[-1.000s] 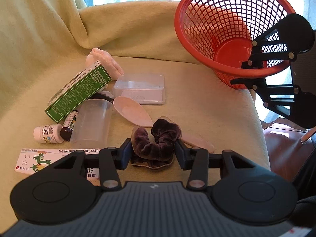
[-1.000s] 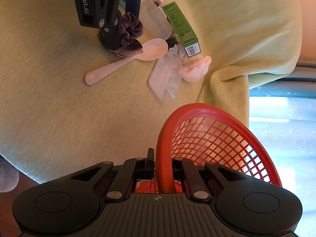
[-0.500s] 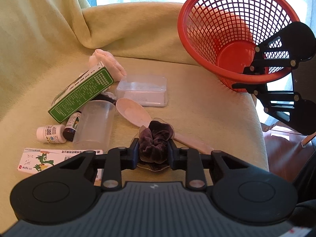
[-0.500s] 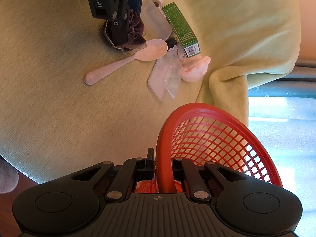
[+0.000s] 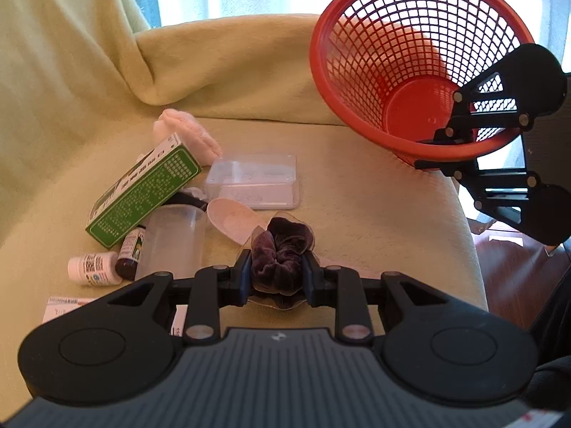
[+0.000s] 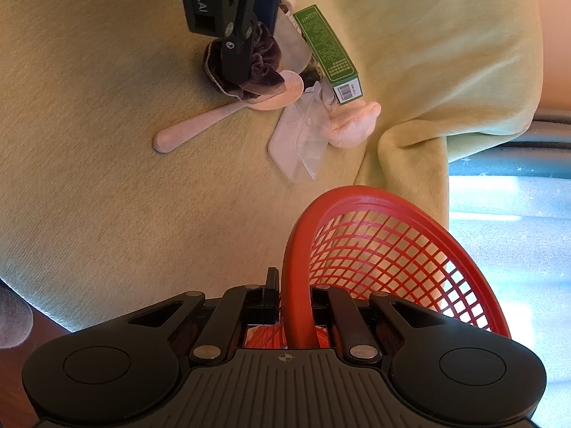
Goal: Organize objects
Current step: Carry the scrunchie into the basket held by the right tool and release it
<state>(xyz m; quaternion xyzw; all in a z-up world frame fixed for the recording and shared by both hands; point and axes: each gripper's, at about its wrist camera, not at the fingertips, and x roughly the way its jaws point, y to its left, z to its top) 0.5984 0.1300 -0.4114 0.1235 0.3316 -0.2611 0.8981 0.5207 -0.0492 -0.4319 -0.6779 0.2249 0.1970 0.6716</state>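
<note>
My left gripper [image 5: 276, 273] is shut on a dark purple velvet scrunchie [image 5: 282, 249] and holds it just above the yellow-green cushion; it also shows in the right wrist view [image 6: 262, 66]. My right gripper [image 6: 294, 306] is shut on the rim of a red mesh basket [image 6: 374, 249] and holds it tilted at the cushion's right edge. The basket [image 5: 410, 60] shows empty in the left wrist view. A pink spoon [image 6: 221, 116] lies under the scrunchie.
On the cushion lie a green box [image 5: 142, 187], a clear plastic case [image 5: 257, 180], a clear cup [image 5: 175, 242], a white bottle [image 5: 92, 269], a dark bottle [image 5: 130, 255], a pink cloth [image 5: 192, 133] and a flat carton [image 5: 64, 306]. Wooden floor [image 5: 514, 267] shows right.
My left gripper closed on the scrunchie and lifted it slightly off the spoon. The right gripper keeps holding the basket in place.
</note>
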